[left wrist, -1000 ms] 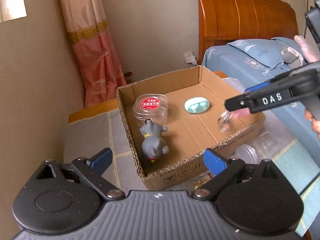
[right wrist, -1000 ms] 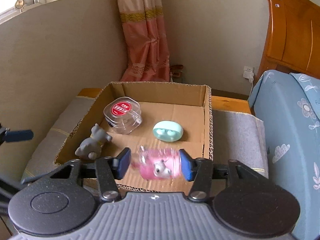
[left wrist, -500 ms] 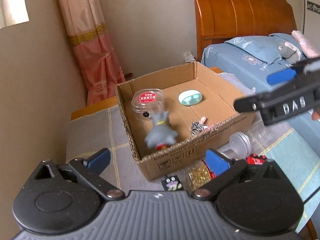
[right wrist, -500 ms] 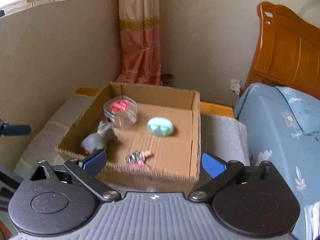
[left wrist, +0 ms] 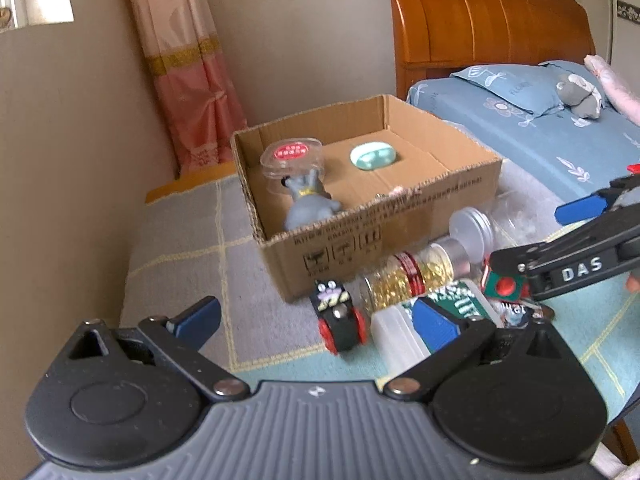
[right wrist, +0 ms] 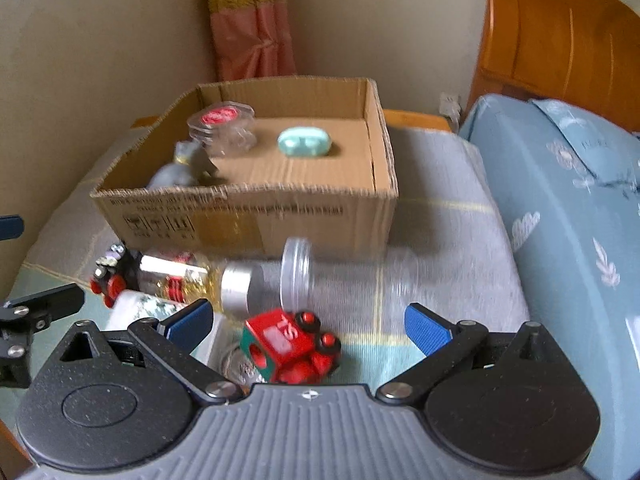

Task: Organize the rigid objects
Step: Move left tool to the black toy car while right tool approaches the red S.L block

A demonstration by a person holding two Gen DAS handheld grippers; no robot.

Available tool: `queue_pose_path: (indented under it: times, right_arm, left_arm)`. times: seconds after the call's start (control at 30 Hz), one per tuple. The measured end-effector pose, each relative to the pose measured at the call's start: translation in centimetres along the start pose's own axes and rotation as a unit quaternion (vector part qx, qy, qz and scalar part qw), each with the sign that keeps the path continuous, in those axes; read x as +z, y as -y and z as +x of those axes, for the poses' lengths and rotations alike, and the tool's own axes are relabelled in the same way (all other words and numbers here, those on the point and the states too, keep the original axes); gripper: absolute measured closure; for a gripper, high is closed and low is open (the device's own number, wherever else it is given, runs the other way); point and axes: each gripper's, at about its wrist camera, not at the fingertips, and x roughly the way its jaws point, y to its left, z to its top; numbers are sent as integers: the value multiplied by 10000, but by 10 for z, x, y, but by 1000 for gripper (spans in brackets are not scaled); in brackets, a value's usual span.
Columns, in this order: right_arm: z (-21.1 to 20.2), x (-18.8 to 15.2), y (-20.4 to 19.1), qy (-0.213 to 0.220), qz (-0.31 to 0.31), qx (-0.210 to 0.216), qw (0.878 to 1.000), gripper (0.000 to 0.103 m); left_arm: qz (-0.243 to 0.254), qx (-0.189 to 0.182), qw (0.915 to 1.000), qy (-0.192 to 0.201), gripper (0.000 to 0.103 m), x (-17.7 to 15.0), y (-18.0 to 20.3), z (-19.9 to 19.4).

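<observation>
A cardboard box [left wrist: 400, 224] [right wrist: 256, 220] holds a clear tub with a red label [left wrist: 290, 158] [right wrist: 222, 124], a grey mouse figure [left wrist: 308, 204] [right wrist: 180, 168] and a mint case [left wrist: 374, 156] [right wrist: 305, 142]. In front of it lie a black toy car [left wrist: 340, 312], a jar of gold bits [left wrist: 408, 276] [right wrist: 180, 276], a clear jar [right wrist: 340, 276] and a red toy train [right wrist: 292, 344] [left wrist: 502, 282]. My left gripper [left wrist: 316, 320] is open and empty above the black car. My right gripper [right wrist: 308, 320] is open and empty over the red train.
A white and green packet [left wrist: 460, 304] lies under the jars. A blue bed [left wrist: 520, 120] with a wooden headboard [left wrist: 480, 28] stands at the right. A wall and a pink curtain [left wrist: 188, 80] lie behind the box.
My right gripper opened and dropped the pink item into the box. Both grippers have pulled back toward the pile in front of the box.
</observation>
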Motion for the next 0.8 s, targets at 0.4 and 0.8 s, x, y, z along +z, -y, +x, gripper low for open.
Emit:
queue_pose_path:
  times: [0.4,0.8]
  right_arm:
    - [30,-12,11,-223,648,-16,9976,0]
    - [33,-35,42,-334,872,-290,9952,0]
  left_arm:
    - [-284,-133,9993,-227,2,-9,-10,17]
    - [-374,-107,9987,-328,2,-3,-14,37]
